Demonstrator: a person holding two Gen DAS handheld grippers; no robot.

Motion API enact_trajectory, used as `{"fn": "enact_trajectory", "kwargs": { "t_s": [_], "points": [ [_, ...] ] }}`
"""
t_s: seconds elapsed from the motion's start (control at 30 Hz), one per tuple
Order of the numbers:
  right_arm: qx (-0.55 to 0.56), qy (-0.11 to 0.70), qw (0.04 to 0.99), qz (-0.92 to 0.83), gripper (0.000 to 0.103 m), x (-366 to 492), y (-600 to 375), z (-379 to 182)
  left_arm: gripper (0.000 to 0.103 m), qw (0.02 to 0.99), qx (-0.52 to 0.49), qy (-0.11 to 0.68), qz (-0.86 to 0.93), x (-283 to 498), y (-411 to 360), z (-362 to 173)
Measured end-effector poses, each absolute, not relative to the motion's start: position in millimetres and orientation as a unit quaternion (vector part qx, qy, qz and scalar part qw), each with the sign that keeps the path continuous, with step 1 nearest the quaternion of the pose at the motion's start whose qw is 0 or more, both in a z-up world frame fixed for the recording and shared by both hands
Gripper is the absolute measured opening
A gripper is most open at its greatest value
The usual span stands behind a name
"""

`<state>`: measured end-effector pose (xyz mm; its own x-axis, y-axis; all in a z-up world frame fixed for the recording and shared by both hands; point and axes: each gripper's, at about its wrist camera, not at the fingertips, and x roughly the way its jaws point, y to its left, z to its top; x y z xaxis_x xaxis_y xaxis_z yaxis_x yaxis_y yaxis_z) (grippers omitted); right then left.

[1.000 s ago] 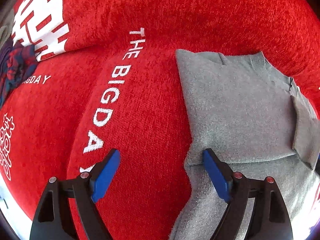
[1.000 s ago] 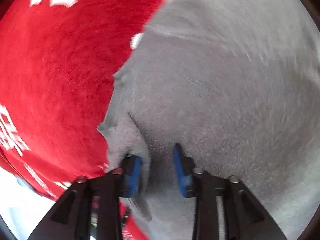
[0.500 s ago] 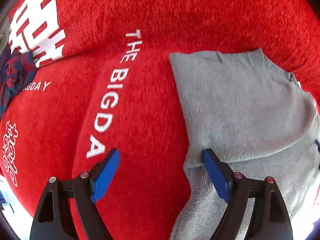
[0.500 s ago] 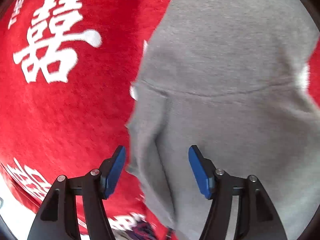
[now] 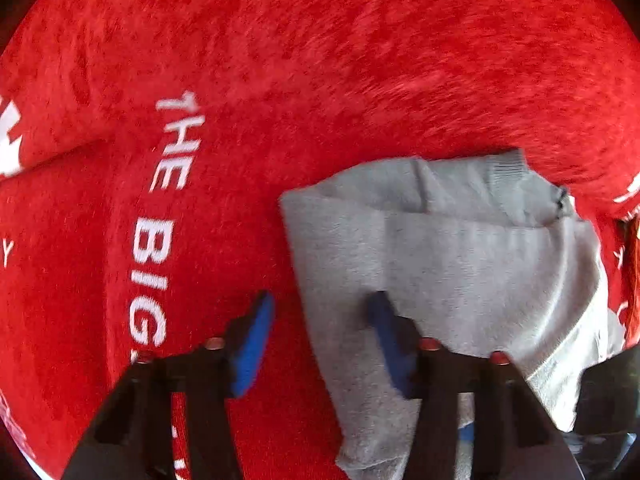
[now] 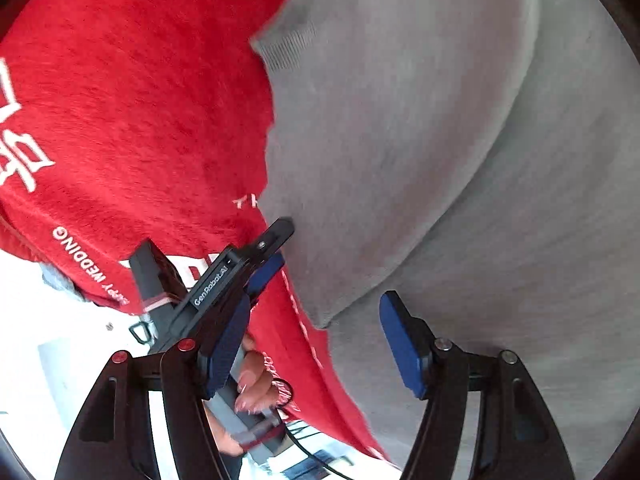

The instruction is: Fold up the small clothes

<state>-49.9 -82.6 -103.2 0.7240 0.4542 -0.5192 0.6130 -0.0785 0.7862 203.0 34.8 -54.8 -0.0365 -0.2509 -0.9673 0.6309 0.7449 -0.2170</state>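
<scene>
Red plush cloth carries the grey garment, whose left edge runs between the closing, not yet pinching left gripper, nearer than the spread right gripper.

Right hand-held gripper jaws apart, nothing between the pads, hovering over the folded edge of the grey garment. Red cloth underneath. Left hand-held gripper at the garment's edge, hand on its handle.
</scene>
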Motion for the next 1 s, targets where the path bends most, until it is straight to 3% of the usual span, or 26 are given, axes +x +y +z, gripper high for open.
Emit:
{"fn": "enact_trajectory", "kwargs": {
  "t_s": [0.03,0.07,0.1,0.43,0.53,0.57,0.6,0.67,0.87,0.93,0.97,1.0],
  "points": [
    [0.736,0.359,0.569,-0.082,0.058,-49.5,-79.1,-106.9,0.015,0.672,0.146,0.641,-0.341,201.5,32.8,-52.6],
    [0.738,0.359,0.564,-0.090,0.017,-48.2,-77.4,-107.9,0.014,0.673,0.149,0.637,-0.344,201.3,32.2,-49.8],
    [0.745,0.352,0.557,-0.097,0.006,-51.2,-72.9,-112.7,0.010,0.673,0.153,0.633,-0.351,202.9,31.8,-45.5],
    [0.774,0.342,0.525,-0.088,0.007,-60.7,-35.9,-119.9,0.010,0.681,0.207,0.601,-0.363,203.8,40.4,-45.1],
    [0.707,0.391,0.583,-0.086,0.013,-80.1,-68.0,-87.3,0.010,0.686,0.211,0.596,-0.360,195.4,38.1,-37.6],
    [0.681,0.393,0.611,-0.094,0.020,-90.3,-83.3,-74.4,0.010,0.690,0.211,0.593,-0.358,191.8,36.7,-33.7],
    [0.652,0.392,0.638,-0.119,0.044,-105.2,-105.3,-60.9,0.010,0.693,0.209,0.591,-0.358,190.4,35.2,-29.8],
    [0.617,0.371,0.669,-0.186,0.072,-140.5,-155.1,-45.3,0.010,0.697,0.208,0.587,-0.357,186.9,33.5,-24.4],
    [0.647,0.316,0.634,-0.281,0.069,-194.7,-253.9,-61.3,0.010,0.703,0.215,0.588,-0.337,169.4,34.9,-25.9],
    [0.656,0.321,0.631,-0.261,0.034,-195.3,-269.3,-72.0,0.010,0.705,0.214,0.589,-0.331,166.1,33.7,-27.5],
    [0.653,0.328,0.632,-0.258,0.007,-188.1,-266.6,-72.0,0.010,0.706,0.214,0.589,-0.329,164.7,31.9,-28.3],
    [0.645,0.324,0.641,-0.261,0.007,-194.7,-264.9,-66.8,0.010,0.707,0.215,0.589,-0.327,163.8,30.6,-29.2]
  ]
}}
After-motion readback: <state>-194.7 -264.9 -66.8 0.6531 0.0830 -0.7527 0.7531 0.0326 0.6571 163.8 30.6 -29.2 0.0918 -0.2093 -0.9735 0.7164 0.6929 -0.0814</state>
